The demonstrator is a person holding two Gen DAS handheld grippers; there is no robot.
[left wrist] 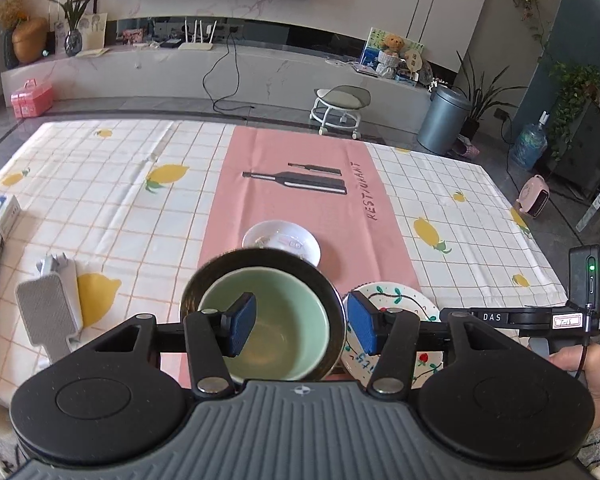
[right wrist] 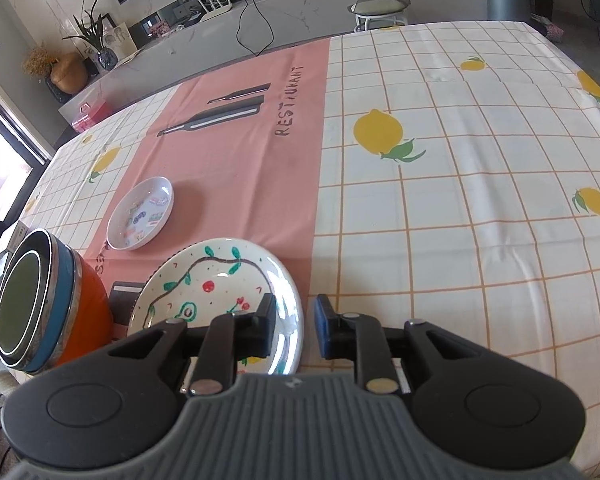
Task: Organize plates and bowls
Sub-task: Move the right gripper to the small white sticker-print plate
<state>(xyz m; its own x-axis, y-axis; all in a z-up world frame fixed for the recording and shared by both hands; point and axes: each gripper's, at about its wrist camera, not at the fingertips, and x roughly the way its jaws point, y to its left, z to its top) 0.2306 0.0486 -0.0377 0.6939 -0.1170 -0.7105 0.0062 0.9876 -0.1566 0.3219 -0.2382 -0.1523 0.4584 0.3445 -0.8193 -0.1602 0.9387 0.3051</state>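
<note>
Lemon-print cloth covered the table (left wrist: 100, 200). From the left wrist, the left gripper (left wrist: 298, 326) stood wide open, straddling the nested bowls' (left wrist: 276, 320) right wall, gripping nothing. From the right wrist, the right gripper (right wrist: 296, 330) gaped around the painted plate's (right wrist: 204, 280) rim, possibly not touching; the small plate (right wrist: 140, 214) lay apart, unstacked.

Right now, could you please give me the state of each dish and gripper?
Bowl stack: nested, green innermost, upright.
Painted plate: flat on cloth, rim between right fingers.
Small plate: flat, apart.
Left gripper: open, straddling stack's rim.
Right gripper: open.
</note>
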